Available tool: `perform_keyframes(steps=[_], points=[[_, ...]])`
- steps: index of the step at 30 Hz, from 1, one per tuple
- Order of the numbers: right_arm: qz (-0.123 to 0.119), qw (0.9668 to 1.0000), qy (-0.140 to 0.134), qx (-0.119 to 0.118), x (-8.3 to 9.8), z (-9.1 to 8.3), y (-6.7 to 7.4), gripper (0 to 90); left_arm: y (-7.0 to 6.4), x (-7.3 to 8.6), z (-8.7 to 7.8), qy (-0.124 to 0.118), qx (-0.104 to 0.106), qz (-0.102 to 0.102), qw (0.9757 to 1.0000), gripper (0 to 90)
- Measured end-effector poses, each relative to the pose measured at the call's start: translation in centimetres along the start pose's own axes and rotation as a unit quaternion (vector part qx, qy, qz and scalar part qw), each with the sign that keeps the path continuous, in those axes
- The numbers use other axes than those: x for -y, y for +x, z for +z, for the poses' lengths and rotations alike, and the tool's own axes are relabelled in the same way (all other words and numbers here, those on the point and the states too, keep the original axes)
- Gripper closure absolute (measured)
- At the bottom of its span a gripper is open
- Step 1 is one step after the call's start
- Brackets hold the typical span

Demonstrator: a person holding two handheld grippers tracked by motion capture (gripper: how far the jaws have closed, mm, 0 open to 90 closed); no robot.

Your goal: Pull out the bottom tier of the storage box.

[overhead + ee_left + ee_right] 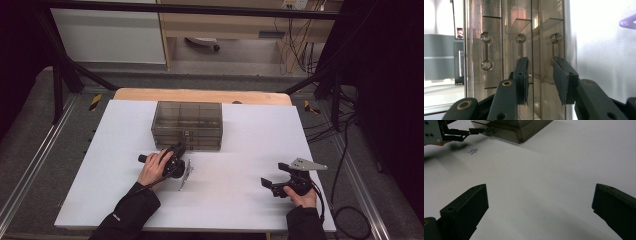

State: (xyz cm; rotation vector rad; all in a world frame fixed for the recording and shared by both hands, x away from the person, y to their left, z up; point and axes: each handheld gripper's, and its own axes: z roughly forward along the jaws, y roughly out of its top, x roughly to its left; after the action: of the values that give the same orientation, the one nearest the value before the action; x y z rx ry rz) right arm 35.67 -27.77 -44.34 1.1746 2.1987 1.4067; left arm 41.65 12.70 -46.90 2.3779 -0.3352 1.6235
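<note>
Forearms: two dark sleeves enter at the near edge of the high view, each hand holding a tool.
Counter: white counter [235, 150], broad and mostly bare, with a wooden strip at its far edge.
Drawer box: smoky clear plastic drawer box [187, 125] at the far middle of the counter, stacked in three shallow drawers. Judged light, stiff and slick-walled, so it may slide when a drawer is tugged; steadying the body would help.
Left tool: left tool [176, 152] rolled on its side right at the box's front, jaws parted a little with nothing between them.
Right tool: right tool [267, 184] well apart from the box, near the counter's right edge, jaws spread wide over bare surface.
Handles: three small bar handles [486, 51] with knobbed ends, one per drawer. The middle handle [520, 47] lies just beyond the left tool's jaw tips, roughly in line with the gap; whether a pad touches it I cannot tell. The slim bar looks the place to pinch.
Star: tiny pale star-shaped scrap [472, 151] on the counter near the left tool.
</note>
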Motion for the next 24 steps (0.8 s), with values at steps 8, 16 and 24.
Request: perform_keyframes(steps=[8, 16, 24], points=[[0.000, 1.0000, -0.002, 0.000, 0.0, 0.0, 0.0, 1.3, 0.6, -0.1, 0.0, -0.005, 0.027, -0.021, 0.9994, 59.9], [0.000, 1.0000, -0.002, 0.000, 0.0, -0.1, 0.0, 1.4, -0.5, -0.2, 1.2, 0.019, 0.035, -0.014, 0.9991, 57.1], [-0.001, 1.0000, -0.002, 0.000, 0.0, -0.1, 0.0, 1.4, -0.6, -0.1, 1.4, 0.023, 0.032, -0.011, 0.9992, 62.4]])
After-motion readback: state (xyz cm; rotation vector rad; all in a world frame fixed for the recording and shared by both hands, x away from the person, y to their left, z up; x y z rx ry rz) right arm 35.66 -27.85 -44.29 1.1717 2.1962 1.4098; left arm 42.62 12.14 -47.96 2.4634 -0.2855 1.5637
